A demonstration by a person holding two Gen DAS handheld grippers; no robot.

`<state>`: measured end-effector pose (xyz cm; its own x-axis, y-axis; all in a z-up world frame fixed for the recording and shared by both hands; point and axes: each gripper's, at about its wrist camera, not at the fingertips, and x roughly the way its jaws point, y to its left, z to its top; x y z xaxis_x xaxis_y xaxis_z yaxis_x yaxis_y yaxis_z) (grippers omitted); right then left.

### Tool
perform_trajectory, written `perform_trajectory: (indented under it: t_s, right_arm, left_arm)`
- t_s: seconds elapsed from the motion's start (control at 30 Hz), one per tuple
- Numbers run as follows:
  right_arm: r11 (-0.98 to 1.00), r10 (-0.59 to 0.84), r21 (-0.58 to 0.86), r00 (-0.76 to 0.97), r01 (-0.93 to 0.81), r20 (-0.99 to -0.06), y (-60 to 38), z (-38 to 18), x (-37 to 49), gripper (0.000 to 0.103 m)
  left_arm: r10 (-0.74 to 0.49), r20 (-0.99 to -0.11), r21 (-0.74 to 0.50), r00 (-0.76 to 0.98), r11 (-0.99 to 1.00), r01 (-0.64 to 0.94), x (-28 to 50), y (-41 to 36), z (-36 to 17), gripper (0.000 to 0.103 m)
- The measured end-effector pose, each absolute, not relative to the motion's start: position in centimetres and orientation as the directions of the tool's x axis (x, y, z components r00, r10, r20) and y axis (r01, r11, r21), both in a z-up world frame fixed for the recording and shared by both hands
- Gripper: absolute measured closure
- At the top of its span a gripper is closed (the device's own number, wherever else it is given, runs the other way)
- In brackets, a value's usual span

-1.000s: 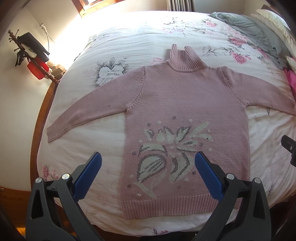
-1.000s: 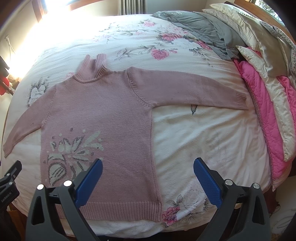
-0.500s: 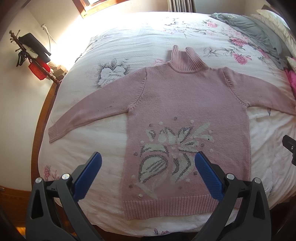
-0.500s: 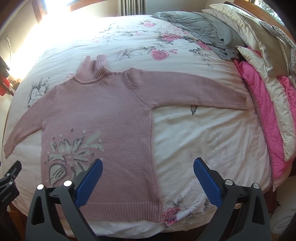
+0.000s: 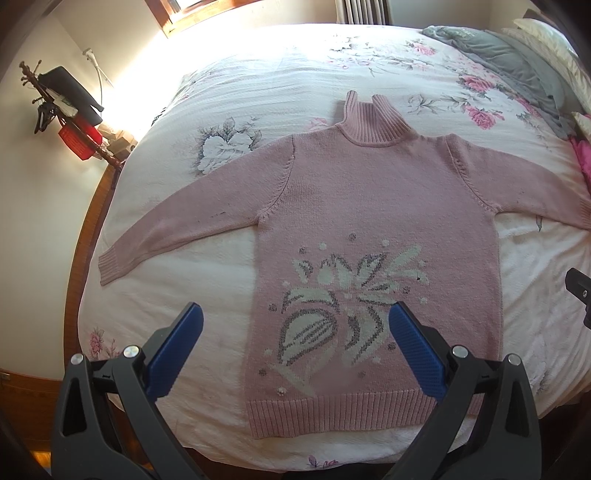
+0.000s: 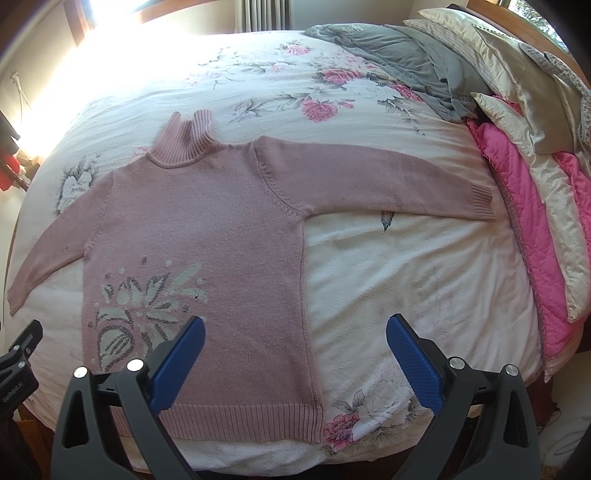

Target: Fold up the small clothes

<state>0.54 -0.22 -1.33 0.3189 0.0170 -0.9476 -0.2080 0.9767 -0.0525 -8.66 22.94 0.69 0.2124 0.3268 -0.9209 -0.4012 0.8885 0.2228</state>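
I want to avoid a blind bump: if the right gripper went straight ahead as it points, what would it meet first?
Probably the white floral bedspread, just beside the pink sweater; depth is unclear. The right gripper has open jaws.

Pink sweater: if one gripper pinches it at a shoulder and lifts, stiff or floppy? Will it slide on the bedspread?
Likely floppy: the pink sweater is a soft knit lying limp and flat, so its sleeves would dangle. Probably fairly heavy for its size, given the thick ribbed collar and hem. It may drag rather than slide, since the bedspread looks textured.

Sharp, bright daylight; window (image 5: 192, 14) glare whitens far bedspread (image 5: 280, 66); fisheye-bent edges.
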Motion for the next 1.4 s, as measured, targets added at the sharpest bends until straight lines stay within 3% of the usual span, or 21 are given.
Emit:
perform_trajectory:
  t_s: [0.77, 0.97, 1.4]
  right_arm:
    - [0.977, 0.076, -0.002, 0.358, -0.213, -0.931, -3.1, -1.7, 2.4, 0.004]
    - [0.995, 0.048, 0.01, 0.386, -0.1, -0.921, -12.4, -4.1, 8.7, 0.004]
    - [0.998, -0.067, -0.06, 0.291, 0.032, -0.954, -33.9, -13.1, 28.3, 0.005]
  left_arm:
    - [0.325, -0.912, 0.22, 0.252, 0.903, -0.368, -6.2, 20.9, -0.5, 0.003]
    - [0.316, -0.898, 0.22, 0.307, 0.925, -0.311, 0.0, 16.2, -2.7, 0.003]
    - [0.27, -0.902, 0.136, 0.337, 0.918, -0.372, 17.4, 5.3, -9.4, 0.003]
